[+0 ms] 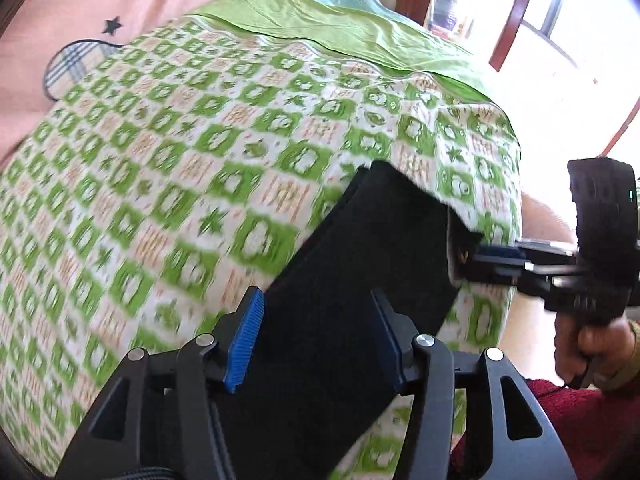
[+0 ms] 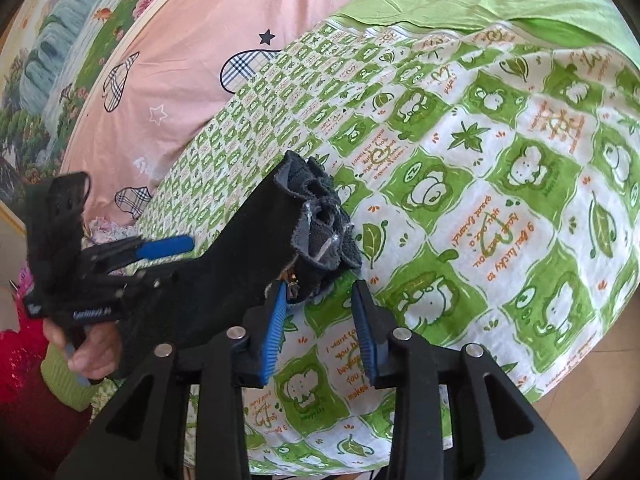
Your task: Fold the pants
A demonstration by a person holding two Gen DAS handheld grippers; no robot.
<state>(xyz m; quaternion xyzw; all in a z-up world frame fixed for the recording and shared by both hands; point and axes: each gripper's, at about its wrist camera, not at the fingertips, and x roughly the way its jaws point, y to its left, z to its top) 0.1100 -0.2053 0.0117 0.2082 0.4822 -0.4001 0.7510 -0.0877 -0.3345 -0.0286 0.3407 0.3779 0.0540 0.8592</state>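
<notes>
Black pants (image 1: 360,264) lie as a long dark band on the green-and-white patterned bedsheet (image 1: 180,152). My left gripper (image 1: 316,340) is open, its blue pads either side of the pants near me. In the right wrist view the pants (image 2: 240,240) end in a bunched waistband (image 2: 320,216). My right gripper (image 2: 322,332) is open just below that bunch, over bare sheet (image 2: 480,184). The right gripper also shows in the left wrist view (image 1: 480,256) at the pants' right edge, and the left gripper in the right wrist view (image 2: 172,248), beside the pants.
A plain green cloth (image 1: 340,28) lies at the far end of the bed. A pink quilt with plaid shapes (image 2: 200,40) lies beside the sheet. The bed's edge drops to the floor at the right (image 1: 560,120). Red fabric (image 1: 580,412) is close to me.
</notes>
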